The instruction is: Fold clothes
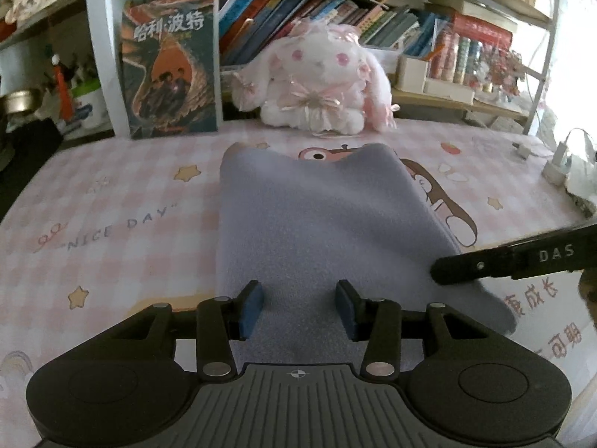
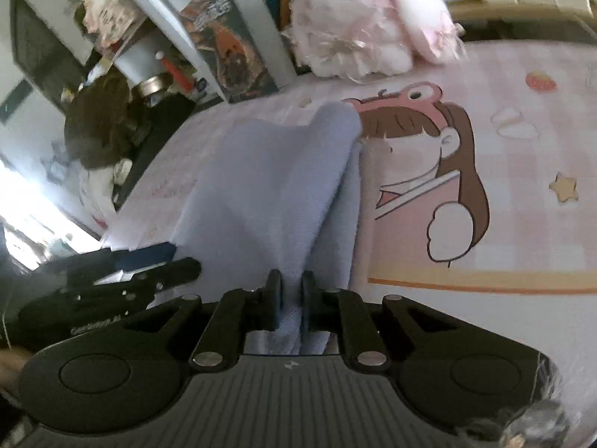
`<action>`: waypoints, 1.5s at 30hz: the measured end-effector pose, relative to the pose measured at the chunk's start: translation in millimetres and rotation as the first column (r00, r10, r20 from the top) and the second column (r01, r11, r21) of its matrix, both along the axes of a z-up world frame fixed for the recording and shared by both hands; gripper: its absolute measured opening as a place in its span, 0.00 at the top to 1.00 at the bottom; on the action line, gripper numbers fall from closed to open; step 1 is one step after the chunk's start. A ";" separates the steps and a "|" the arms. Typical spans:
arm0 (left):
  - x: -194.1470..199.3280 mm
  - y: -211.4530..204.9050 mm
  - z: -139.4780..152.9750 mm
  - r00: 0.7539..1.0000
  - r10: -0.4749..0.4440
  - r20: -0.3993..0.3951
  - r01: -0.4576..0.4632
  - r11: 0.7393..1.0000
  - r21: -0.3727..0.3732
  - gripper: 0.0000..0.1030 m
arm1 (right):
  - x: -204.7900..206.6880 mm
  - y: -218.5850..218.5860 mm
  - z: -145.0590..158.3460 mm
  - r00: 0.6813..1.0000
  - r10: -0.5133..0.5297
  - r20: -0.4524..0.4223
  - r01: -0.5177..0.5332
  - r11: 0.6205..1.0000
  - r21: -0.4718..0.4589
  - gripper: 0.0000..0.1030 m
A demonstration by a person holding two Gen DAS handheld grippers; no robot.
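A pale lavender-blue cloth (image 1: pixel 313 224) lies on the pink checked table cover, stretching away from me. My left gripper (image 1: pixel 300 310) is open, its blue pads apart over the cloth's near edge, holding nothing. My right gripper (image 2: pixel 291 298) is shut on the cloth (image 2: pixel 268 186), pinching a fold of its near edge and pulling it into a ridge. In the left wrist view the right gripper (image 1: pixel 440 270) enters from the right and touches the cloth's right edge. In the right wrist view the left gripper (image 2: pixel 149 261) lies at the left beside the cloth.
A white and pink plush bunny (image 1: pixel 317 82) and an upright book (image 1: pixel 171 74) stand at the back by a bookshelf (image 1: pixel 373 18). A white charger and cable (image 1: pixel 559 164) lie at the right. A metal cup (image 2: pixel 153 87) and dark clutter sit off the left edge.
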State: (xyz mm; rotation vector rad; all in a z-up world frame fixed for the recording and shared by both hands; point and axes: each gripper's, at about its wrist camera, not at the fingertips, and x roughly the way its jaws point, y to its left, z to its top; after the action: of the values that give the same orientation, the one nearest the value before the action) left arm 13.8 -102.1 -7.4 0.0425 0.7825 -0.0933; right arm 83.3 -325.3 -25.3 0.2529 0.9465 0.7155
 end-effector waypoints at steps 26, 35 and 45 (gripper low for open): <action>22.5 86.3 -34.7 0.971 0.090 -0.221 -0.192 0.845 -0.499 0.40 | -11.1 3.0 -13.3 0.941 -0.208 -0.267 0.209 0.978 -0.022 0.57; -1.1 56.5 -9.8 0.983 0.055 -0.177 -0.122 0.912 -0.392 0.60 | -57.7 33.2 27.7 0.996 -0.014 0.092 0.038 0.962 -0.270 0.81; -22.8 56.8 -17.5 0.964 0.013 -0.267 -0.135 0.887 -0.442 0.48 | -66.4 -9.8 15.3 0.984 -0.087 -0.157 0.061 0.984 -0.167 0.68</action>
State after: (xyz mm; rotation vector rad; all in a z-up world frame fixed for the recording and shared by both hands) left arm -9.0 -45.3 -24.9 -0.4588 1.0050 -0.2121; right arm 16.9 -335.1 -10.0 0.2045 1.1405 0.5515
